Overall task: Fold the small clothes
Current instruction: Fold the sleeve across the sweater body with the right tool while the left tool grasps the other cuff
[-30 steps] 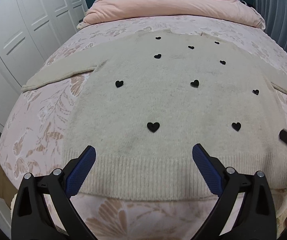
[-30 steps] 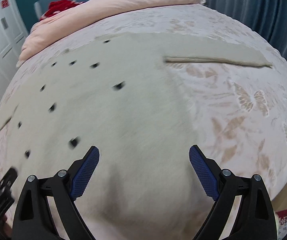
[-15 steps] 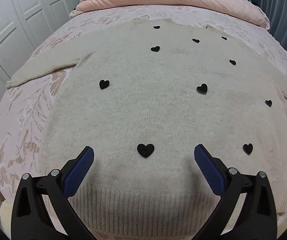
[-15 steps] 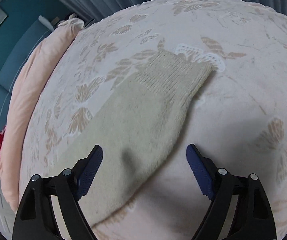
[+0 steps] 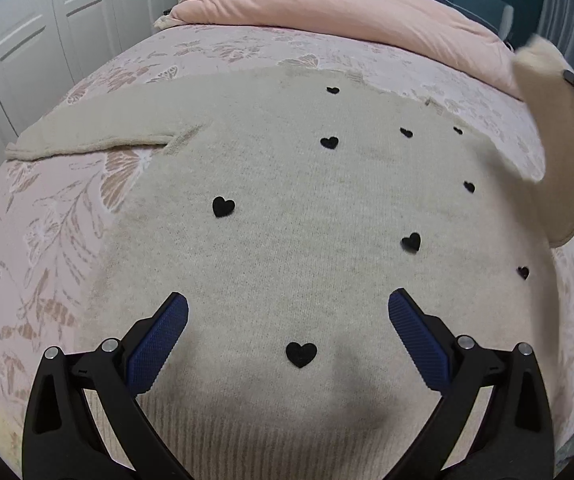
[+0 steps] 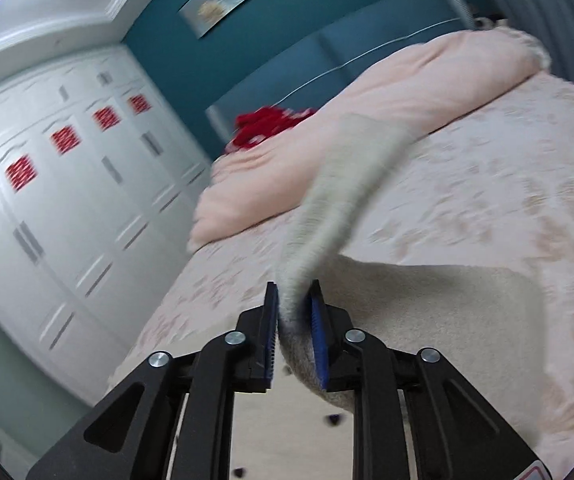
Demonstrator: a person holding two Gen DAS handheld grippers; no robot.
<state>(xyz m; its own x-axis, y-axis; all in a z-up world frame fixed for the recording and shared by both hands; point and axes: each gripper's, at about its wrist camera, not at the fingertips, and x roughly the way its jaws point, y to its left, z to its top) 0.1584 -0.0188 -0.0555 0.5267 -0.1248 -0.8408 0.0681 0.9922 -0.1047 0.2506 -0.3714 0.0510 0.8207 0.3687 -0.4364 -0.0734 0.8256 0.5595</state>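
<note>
A cream knit sweater [image 5: 307,248] with small black hearts lies flat on the bed, ribbed hem nearest me. My left gripper [image 5: 287,316] is open and empty, low over the sweater's lower middle. The left sleeve [image 5: 87,140] lies stretched out to the left. My right gripper [image 6: 293,308] is shut on the right sleeve [image 6: 335,200] near its ribbed cuff and holds it lifted off the bed. In the left wrist view the raised sleeve [image 5: 559,152] hangs at the right edge, over the sweater's right side.
The bed [image 5: 47,240] has a pink floral cover. A folded pink duvet [image 5: 347,16] lies across the far end with a red garment [image 6: 267,124] behind it. White wardrobe doors [image 6: 67,200] stand to the left. A blue headboard wall is behind.
My right gripper has closed on the right sleeve's cuff end and lifted it up off the bed. My left gripper has moved forward over the sweater's body, still open.
</note>
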